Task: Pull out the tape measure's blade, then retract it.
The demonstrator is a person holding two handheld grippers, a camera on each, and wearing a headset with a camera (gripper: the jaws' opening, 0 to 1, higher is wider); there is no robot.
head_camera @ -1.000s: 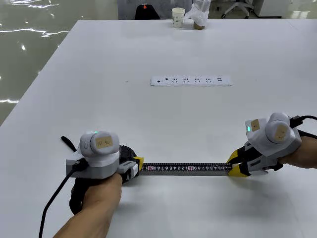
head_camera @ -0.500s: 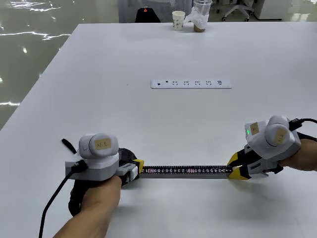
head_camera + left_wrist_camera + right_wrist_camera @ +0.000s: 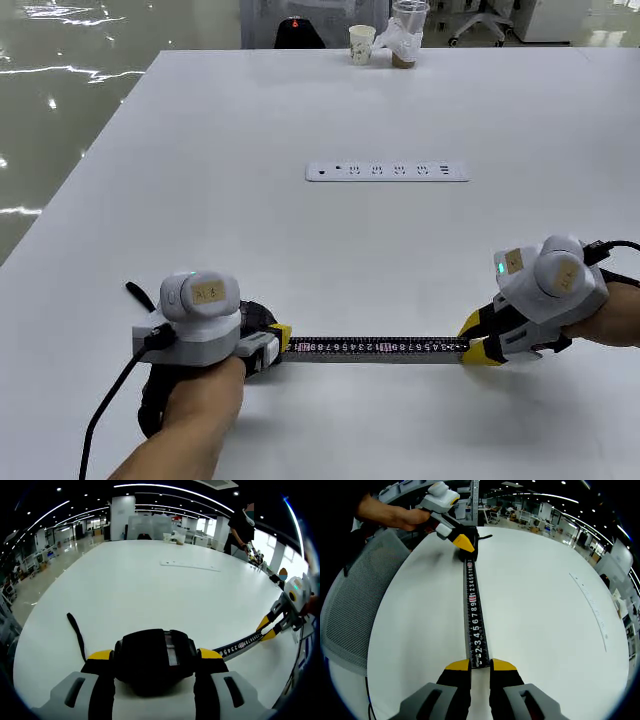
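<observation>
Head view shows the blade [image 3: 380, 346] lying on the table [image 3: 300, 230], no longer than a second ago: left gripper [image 3: 268, 340] clamps the tape measure [image 3: 155, 657], right gripper [image 3: 477, 338] pinches the blade's tip. Retraction seems due.

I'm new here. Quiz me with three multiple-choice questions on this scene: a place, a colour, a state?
1. Where is the power strip? A. On the table, beyond the blade. B. On the floor. C. On a chair.
2. What colour are the tips of the left tongs and right tongs? A. Red. B. Yellow. C. Green.
3. How is the blade? A. Fully retracted. B. Pulled out between both tongs. C. Snapped.
Answers: A, it lies farther up the table; B, both end in yellow; B, left tongs grip the tape case, right tongs its end.
</observation>
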